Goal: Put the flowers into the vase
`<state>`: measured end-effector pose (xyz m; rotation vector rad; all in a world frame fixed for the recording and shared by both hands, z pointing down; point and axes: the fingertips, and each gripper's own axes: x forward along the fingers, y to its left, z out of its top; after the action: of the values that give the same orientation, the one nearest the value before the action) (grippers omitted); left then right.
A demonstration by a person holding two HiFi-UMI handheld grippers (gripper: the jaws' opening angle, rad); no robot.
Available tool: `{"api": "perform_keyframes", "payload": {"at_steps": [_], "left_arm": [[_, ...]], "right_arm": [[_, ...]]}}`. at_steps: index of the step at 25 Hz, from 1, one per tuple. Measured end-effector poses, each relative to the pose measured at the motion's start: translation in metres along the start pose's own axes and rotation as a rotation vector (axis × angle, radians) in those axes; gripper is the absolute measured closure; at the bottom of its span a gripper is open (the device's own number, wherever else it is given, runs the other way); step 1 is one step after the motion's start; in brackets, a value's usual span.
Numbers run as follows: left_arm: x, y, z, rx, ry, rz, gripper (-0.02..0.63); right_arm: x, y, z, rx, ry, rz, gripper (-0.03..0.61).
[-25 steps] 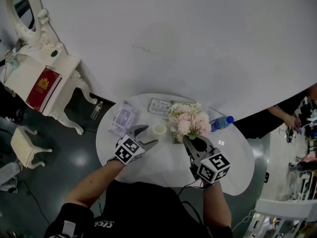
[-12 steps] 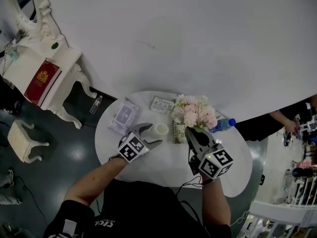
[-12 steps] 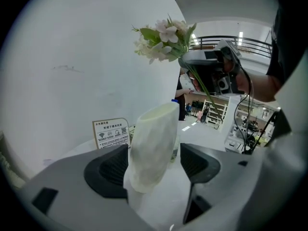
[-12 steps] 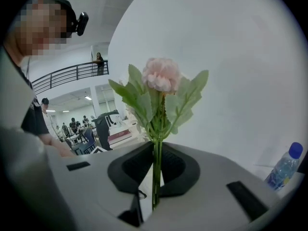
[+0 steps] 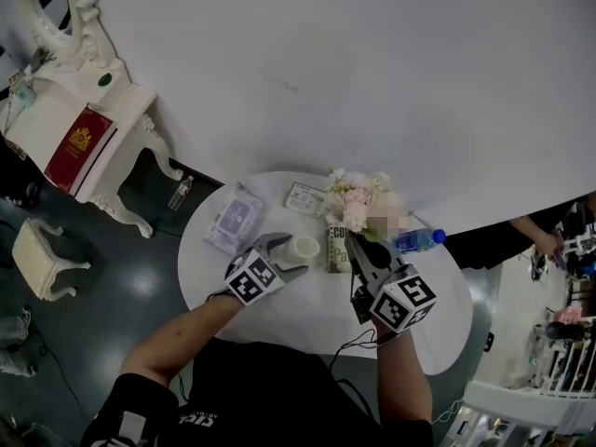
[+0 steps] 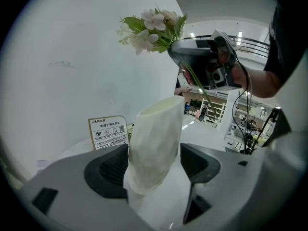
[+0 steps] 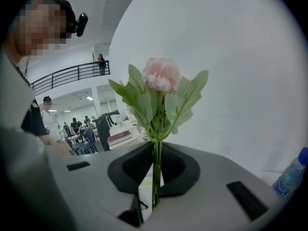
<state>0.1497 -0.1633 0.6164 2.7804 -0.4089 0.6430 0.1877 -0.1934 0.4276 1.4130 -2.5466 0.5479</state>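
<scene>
The round table (image 5: pixel 307 319) is plain white. On it the vase (image 5: pixel 304 246) is cream and the bottle (image 5: pixel 417 240) blue. Above it, the flowers (image 5: pixel 349 210) are pale pink with green leaves. The left gripper (image 5: pixel 284 252) and right gripper (image 5: pixel 361 250) are grey, their cubes patterned black-and-white. Left of the table, a folder (image 5: pixel 79 147) is red with a gold crest.

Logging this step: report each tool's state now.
Left tool: open, jaws just opened wider; vase between them, not clamped.
Right tool: shut on the flower by its stem.
</scene>
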Motion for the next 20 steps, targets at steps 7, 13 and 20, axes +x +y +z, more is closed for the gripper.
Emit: {"api": "perform_keyframes", "payload": {"at_steps": [7,13,20], "left_arm": [[0.003,0.010,-0.002,-0.006,0.004,-0.015,0.285],[0.005,0.004,-0.003,-0.018,0.003,-0.024,0.287],[0.005,0.001,-0.004,-0.006,-0.007,-0.029,0.287]], "right_arm": [[0.027,-0.001,0.012,-0.005,-0.009,0.020,0.531],[0.035,0.002,0.014,-0.009,-0.013,0.037,0.531],[0.044,0.004,0.022,-0.005,-0.042,0.057,0.531]]}}
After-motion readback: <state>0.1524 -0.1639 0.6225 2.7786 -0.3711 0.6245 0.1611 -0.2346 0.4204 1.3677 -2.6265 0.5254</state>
